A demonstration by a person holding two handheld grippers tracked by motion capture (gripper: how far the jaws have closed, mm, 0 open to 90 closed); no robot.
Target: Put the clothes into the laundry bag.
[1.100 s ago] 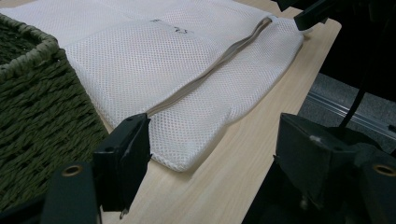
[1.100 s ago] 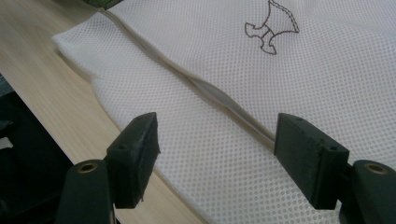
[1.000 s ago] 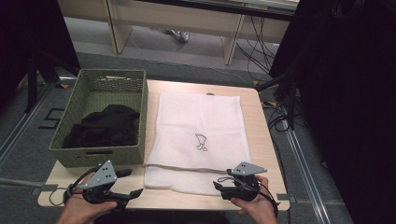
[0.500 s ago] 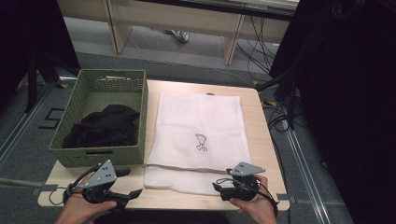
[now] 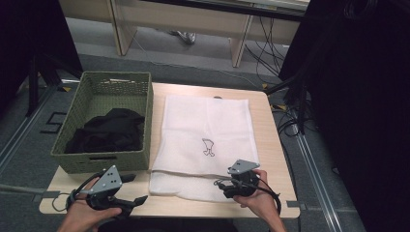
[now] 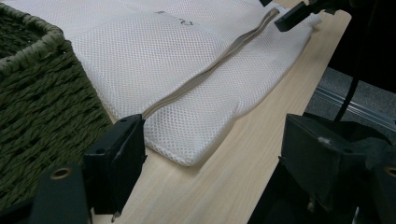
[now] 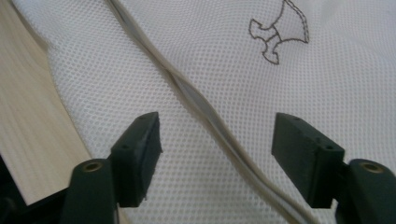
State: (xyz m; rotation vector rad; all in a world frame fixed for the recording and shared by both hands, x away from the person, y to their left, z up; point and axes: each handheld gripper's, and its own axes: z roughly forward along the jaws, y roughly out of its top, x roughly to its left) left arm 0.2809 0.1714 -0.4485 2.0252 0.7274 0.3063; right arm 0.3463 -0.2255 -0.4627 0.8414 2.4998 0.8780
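Note:
A white mesh laundry bag point(image 5: 207, 140) lies flat on the wooden table point(image 5: 275, 159), a small dark emblem point(image 5: 208, 147) stitched on it. Its zip seam point(image 7: 201, 102) runs along the near part. My right gripper point(image 5: 221, 186) hovers over the bag's near right portion; in the right gripper view point(image 7: 217, 140) the jaws stand open astride the zip seam and have just been closing a little, pads off the mesh. My left gripper point(image 5: 136, 189) rests open at the table's front left, with the bag's near corner point(image 6: 187, 149) just ahead of its jaws point(image 6: 210, 154).
A green woven basket point(image 5: 104, 162) with black clothing point(image 5: 109, 131) stands left of the bag, close to the left gripper. The table's front edge runs right under both hands. Cables and a desk's legs lie on the floor beyond the table.
My right gripper has shifted left and slightly forward, further onto the bag's near edge. The left gripper, bag and basket have kept still.

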